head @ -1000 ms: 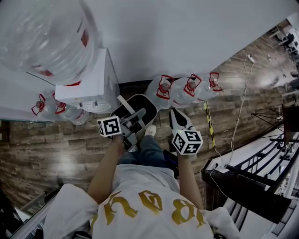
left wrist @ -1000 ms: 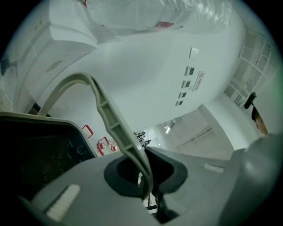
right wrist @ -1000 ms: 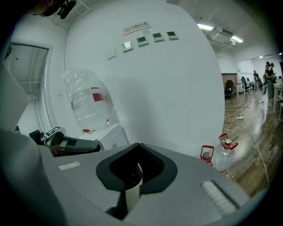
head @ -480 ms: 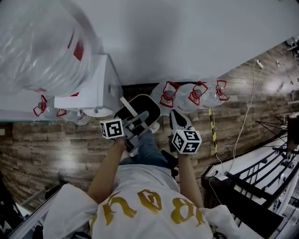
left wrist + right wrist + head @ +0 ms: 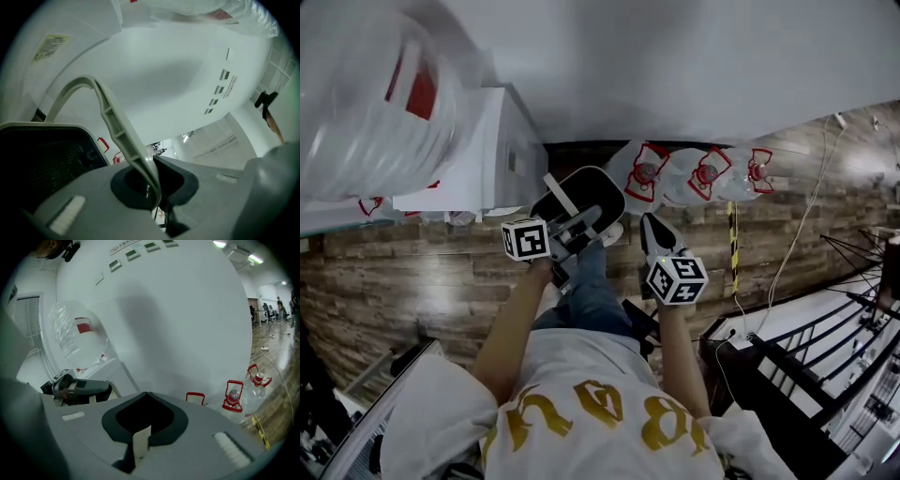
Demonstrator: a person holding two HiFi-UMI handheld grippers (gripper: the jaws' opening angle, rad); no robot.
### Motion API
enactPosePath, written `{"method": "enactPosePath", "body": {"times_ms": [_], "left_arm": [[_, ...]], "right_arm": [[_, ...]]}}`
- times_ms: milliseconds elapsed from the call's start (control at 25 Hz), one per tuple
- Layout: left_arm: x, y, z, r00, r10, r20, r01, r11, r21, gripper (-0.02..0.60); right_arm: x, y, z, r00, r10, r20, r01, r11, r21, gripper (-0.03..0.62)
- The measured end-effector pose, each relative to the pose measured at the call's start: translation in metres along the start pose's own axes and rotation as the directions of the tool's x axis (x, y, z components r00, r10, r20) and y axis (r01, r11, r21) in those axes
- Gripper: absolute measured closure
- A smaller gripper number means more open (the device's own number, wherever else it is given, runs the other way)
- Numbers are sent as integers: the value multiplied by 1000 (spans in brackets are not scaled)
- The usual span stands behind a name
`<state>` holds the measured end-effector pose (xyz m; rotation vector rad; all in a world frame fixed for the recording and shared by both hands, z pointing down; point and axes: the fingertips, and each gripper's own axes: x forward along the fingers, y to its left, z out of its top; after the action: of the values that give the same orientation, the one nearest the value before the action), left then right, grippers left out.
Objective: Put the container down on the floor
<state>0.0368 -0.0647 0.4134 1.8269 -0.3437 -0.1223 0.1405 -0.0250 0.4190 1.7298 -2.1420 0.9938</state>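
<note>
Container: a dark bin (image 5: 592,190) with a pale rim and a pale bail handle (image 5: 116,126). It hangs in the air in front of the person's legs, at 12 o'clock from the body in the head view.
Left gripper: the left gripper (image 5: 152,190) is pinched on the lower end of that handle, and the bin swings at its 9 o'clock.
Right gripper: the right gripper (image 5: 140,437) has its jaws pressed together and carries nothing of the task. A thin pale strip shows at the seam, and I cannot tell what it is. It is held level at the bin's 3 o'clock, apart from it.
Progress: judged from height, nothing is set down yet. The bin is lifted and gripped, clear of the wood-plank floor (image 5: 412,272).
Left to do: lower the bin until its base rests on the planks, then let go of the handle.
Around: a white water dispenser (image 5: 483,155) with a large bottle (image 5: 366,103) on top stands at 10 o'clock. Three water jugs with red handles (image 5: 705,174) line the wall at 1 o'clock. A white cable (image 5: 795,244) and a black metal rack (image 5: 811,375) lie at 3 to 4 o'clock.
In the way: the person's own shoe (image 5: 609,234) is right under the bin. The dispenser and the jugs crowd both sides, so the landing spot looks narrow.
</note>
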Motion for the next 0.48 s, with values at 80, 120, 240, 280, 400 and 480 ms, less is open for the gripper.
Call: {"method": "enactPosePath", "body": {"times_ms": [80,120,240,280,400,480], "left_arm": [[0,14,0,1000,24,0,-24,1000,12,568],[0,19,0,1000,29,-1,-29,1000,12,568],[4,38,0,998,54,-14,-54,998,16,568],[5,45,0,998,61,-17,-61,998,16,568],[6,67,4,998,70,-3,-70,997,14,569],[8,82,7,997,81,5,-81,997,9,569]], "right_arm": [[10,-1,-7,1000,12,-27,-12,1000,-3,565],[16,-2,-10,999,20,-40,-21,1000,-6,565],[37,-3,-18,996,52,-75,-54,998,-18,565],[42,-4,-19,995,66,-80,-68,998,-17,564],[58,-3,-13,991,124,-53,-125,992,-8,565],[68,-2,-12,985,161,-54,-163,986,-33,563]]}}
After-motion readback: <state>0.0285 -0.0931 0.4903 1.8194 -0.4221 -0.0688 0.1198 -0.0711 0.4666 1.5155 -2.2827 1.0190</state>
